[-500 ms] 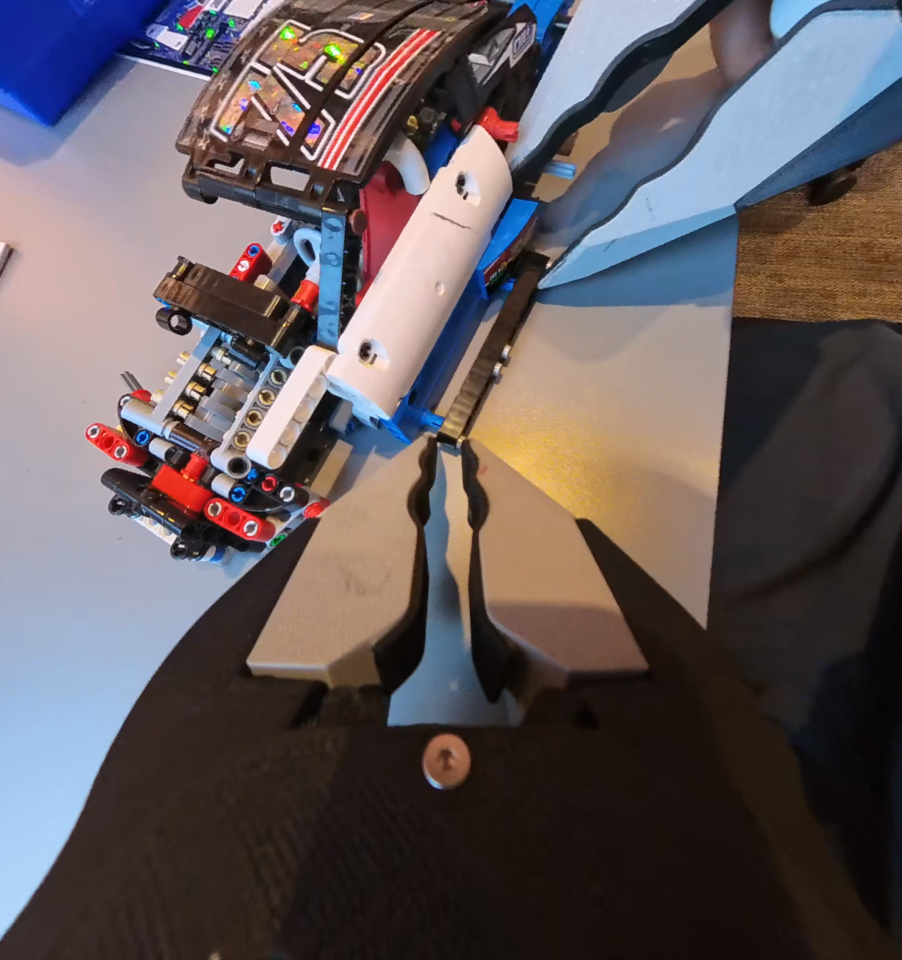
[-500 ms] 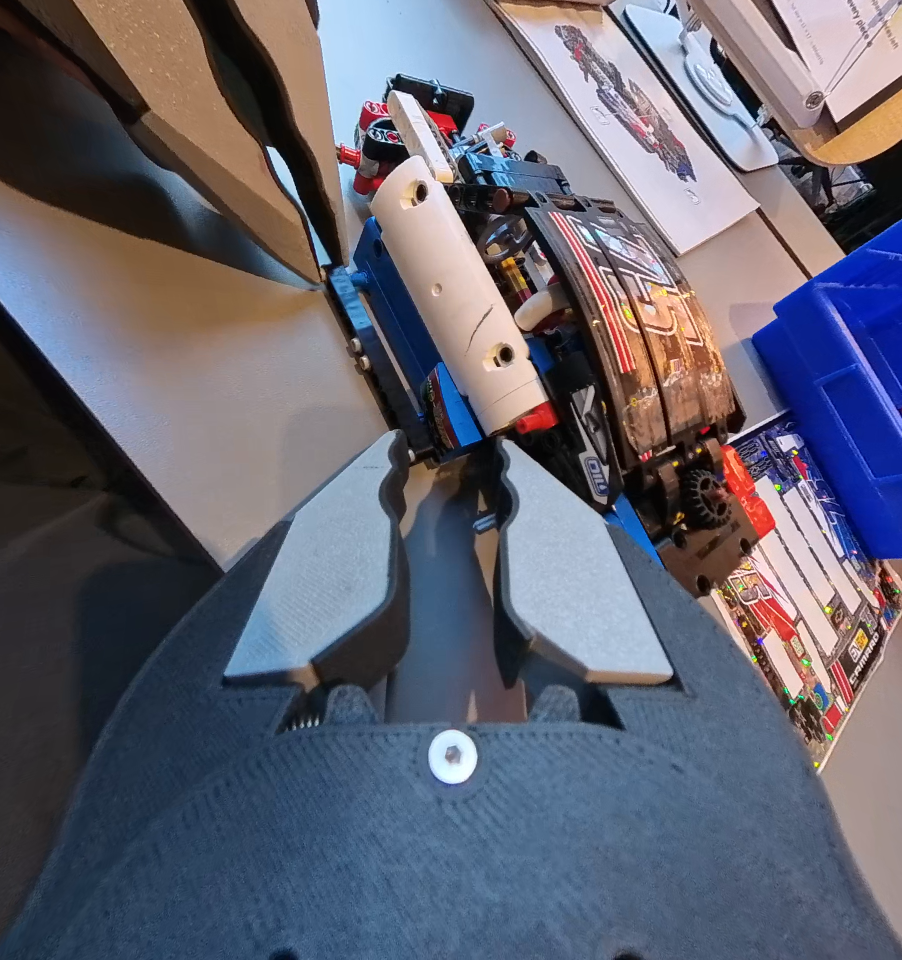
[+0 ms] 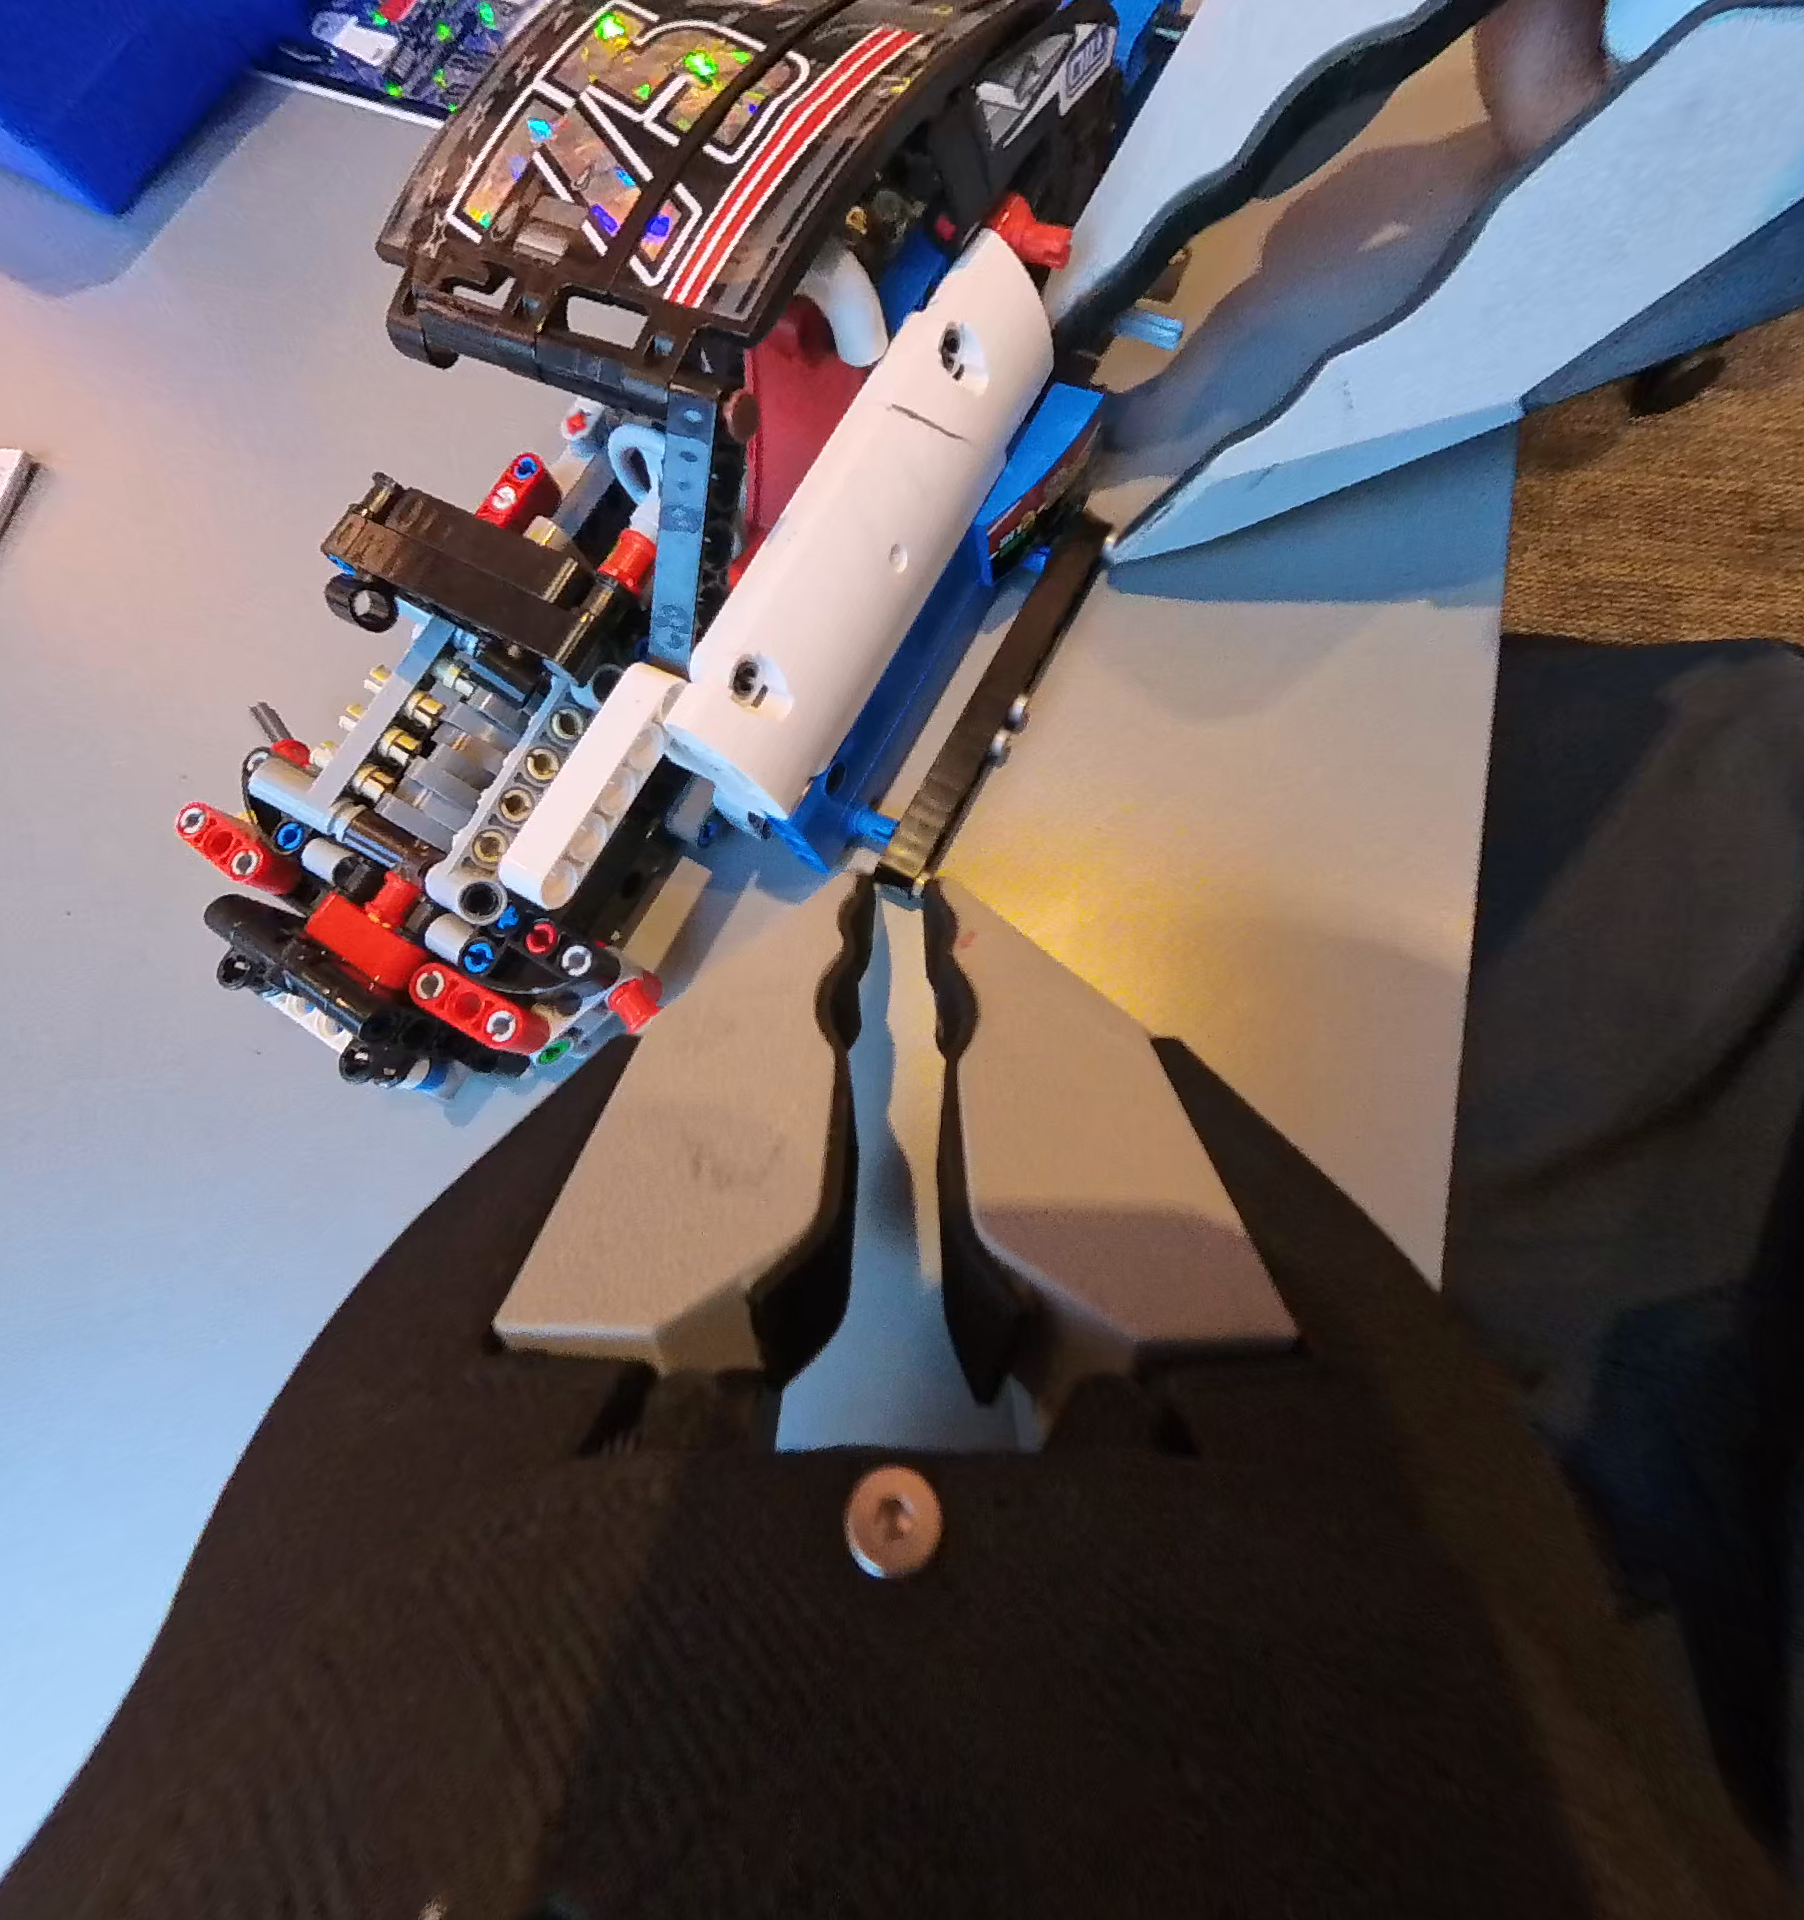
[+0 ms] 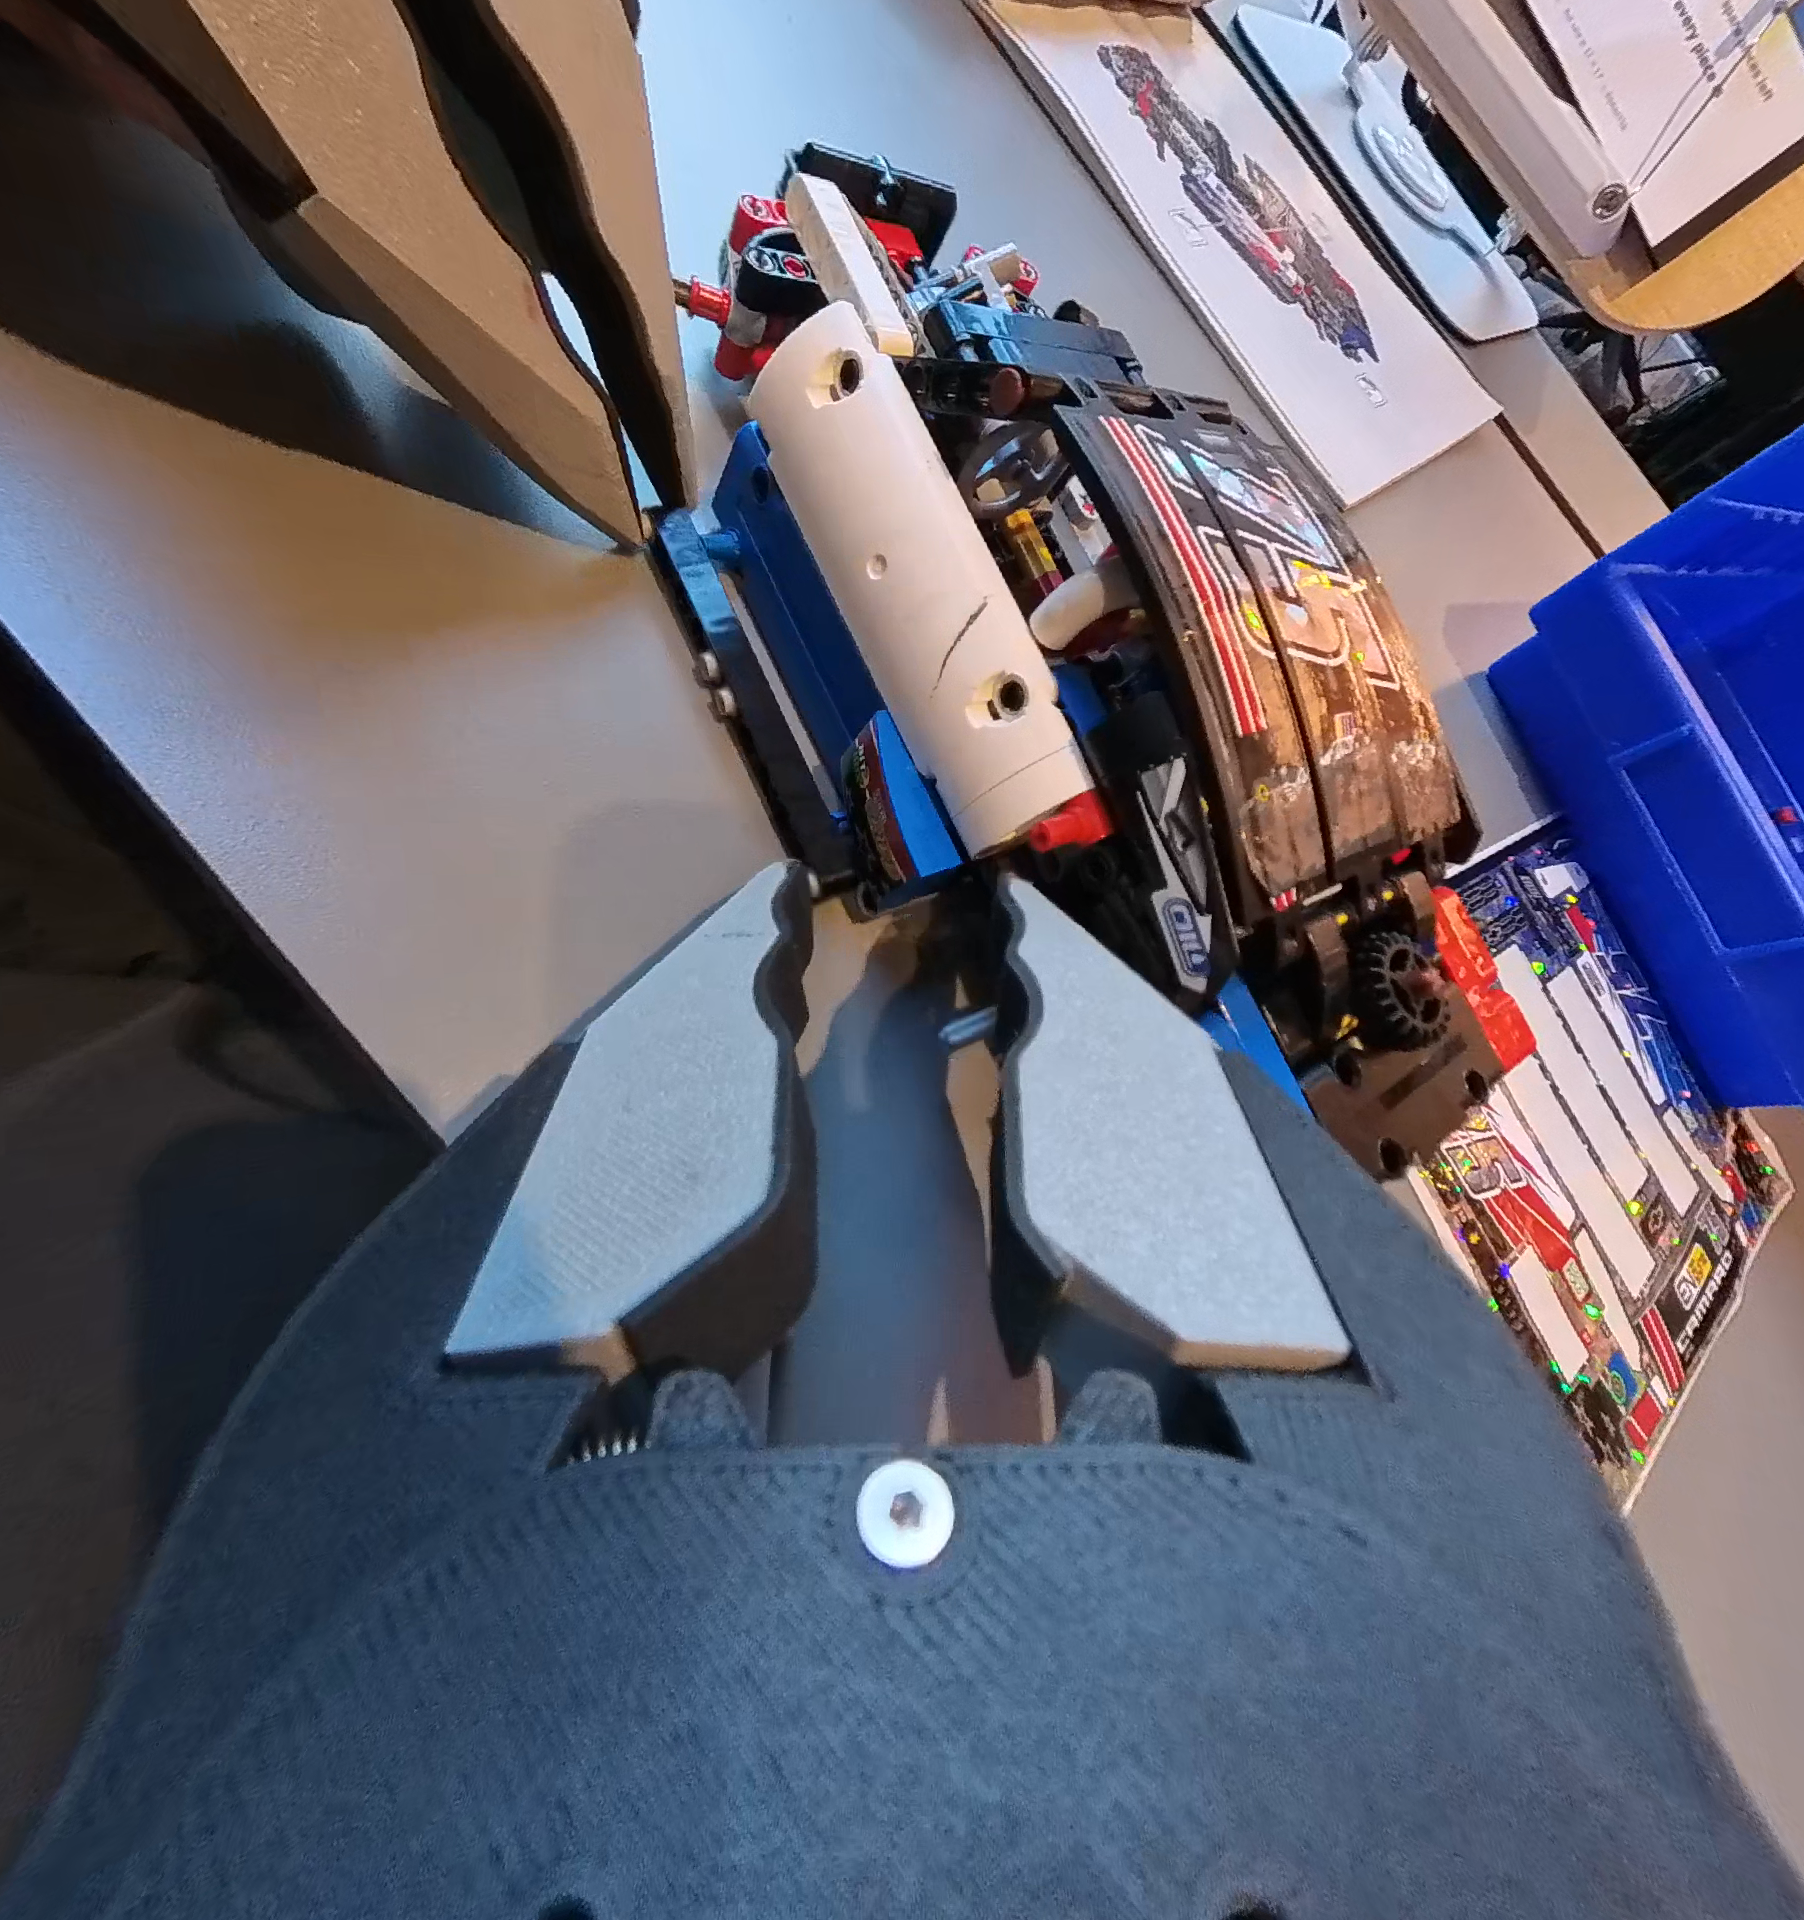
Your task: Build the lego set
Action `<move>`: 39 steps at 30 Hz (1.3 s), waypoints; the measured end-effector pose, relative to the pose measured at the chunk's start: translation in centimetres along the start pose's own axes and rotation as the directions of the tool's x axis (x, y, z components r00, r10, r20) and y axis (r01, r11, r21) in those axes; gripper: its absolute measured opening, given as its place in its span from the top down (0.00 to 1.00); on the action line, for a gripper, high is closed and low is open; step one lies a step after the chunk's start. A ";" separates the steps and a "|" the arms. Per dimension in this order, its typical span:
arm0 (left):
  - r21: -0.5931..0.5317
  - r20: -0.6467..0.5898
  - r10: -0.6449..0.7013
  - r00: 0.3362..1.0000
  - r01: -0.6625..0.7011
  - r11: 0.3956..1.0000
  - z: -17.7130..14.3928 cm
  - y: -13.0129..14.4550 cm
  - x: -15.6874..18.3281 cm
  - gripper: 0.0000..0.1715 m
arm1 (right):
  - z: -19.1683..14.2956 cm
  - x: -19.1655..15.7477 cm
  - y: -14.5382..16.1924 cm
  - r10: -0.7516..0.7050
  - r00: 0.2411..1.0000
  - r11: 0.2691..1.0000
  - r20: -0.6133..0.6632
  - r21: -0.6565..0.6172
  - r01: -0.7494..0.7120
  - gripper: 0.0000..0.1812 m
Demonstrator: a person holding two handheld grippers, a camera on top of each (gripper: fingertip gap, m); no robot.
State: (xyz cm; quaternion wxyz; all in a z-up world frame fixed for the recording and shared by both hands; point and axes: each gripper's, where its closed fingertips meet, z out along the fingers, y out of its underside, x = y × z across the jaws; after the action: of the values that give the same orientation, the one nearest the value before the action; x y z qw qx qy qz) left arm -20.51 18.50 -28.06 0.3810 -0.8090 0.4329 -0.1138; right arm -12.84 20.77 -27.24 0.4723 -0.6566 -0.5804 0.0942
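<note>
grippers: 2 (image 3: 898,894) (image 4: 903,894) | lego model: 1 (image 3: 856,561) | blue bin: 1 (image 4: 1708,831) | sticker sheet: 1 (image 4: 1604,1226) | instruction booklet: 1 (image 4: 1293,249)

The left gripper (image 3: 898,896) has two flat grey fingers (image 3: 711,1132) with wavy black inner edges. Its body is black, with a woven texture and one silver screw (image 3: 893,1522). The right gripper (image 4: 903,899) looks the same, but its body is dark grey and its screw (image 4: 904,1512) is white.

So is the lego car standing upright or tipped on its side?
Tipped on its side: the lego car rests on its blue edge on the table, black roof panel facing sideways.
</note>
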 end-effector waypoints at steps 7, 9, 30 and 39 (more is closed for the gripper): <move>0.004 -0.002 -0.007 1.000 0.007 1.000 -0.1 0.0 -0.2 0.96 | -1.1 0.1 0.1 -0.016 0.999 1.000 -0.040 0.015 0.016 0.83; 0.007 -0.005 -0.009 1.000 0.009 1.000 -0.1 0.0 -0.2 0.96 | -1.4 0.1 -0.1 -0.017 0.999 1.000 -0.047 0.023 0.018 0.83; 0.005 0.015 0.015 1.000 -0.015 1.000 0.0 0.1 -0.4 0.96 | 0.0 0.1 -0.1 0.025 1.000 1.000 -0.001 0.005 -0.025 0.82; 0.029 0.030 0.068 0.997 -0.069 0.997 -0.1 -0.3 -0.2 0.96 | 0.2 0.1 -0.1 0.029 1.000 1.000 0.003 0.000 -0.029 0.81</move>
State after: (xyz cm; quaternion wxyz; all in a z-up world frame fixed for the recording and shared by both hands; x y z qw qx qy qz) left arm -20.54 18.72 -27.75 0.4031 -0.7894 0.4530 -0.0955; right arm -13.00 20.92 -27.20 0.4699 -0.6650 -0.5715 0.1022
